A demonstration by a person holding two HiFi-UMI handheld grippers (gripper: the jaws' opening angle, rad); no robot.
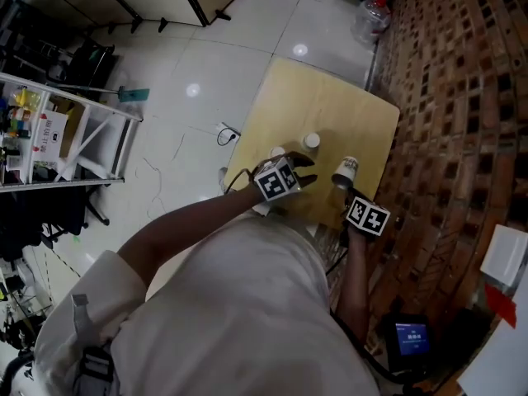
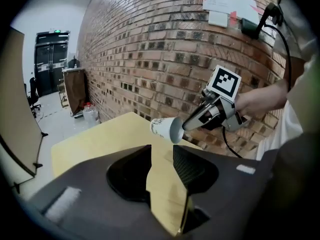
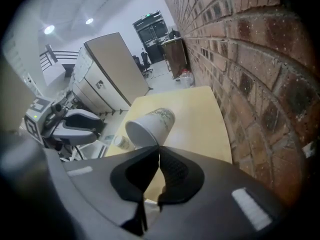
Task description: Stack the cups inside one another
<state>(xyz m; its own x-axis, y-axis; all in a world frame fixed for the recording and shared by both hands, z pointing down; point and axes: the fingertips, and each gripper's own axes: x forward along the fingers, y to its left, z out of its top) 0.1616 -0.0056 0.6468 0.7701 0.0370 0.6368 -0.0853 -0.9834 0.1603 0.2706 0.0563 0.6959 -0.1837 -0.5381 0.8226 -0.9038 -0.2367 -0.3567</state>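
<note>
Cup [image 3: 149, 125]: tapered, smooth white paper

2 small white paper cups [image 1: 311, 141] stand on the pale square wooden table [image 1: 330, 97]. The right gripper [image 1: 350, 191] holds a tilted 3rd white cup [image 1: 346, 172]; the left gripper [image 1: 304, 172] is beside the standing pair.

Wooden table [image 1: 330, 110]: pale yellow top, rounded corners, standing on white tiled floor [image 1: 247, 31]. Brick wall [image 1: 462, 97] runs along table's right edge. Clear plastic jug [image 1: 371, 16], red cap, beyond table's far corner, by wall. Black cable [image 1: 226, 134] on floor just left of table. White shelf rack [image 1: 78, 139] well left of table, boxes on shelves. Small lit screen [image 1: 410, 337] nearer than table, beside wall.
</note>
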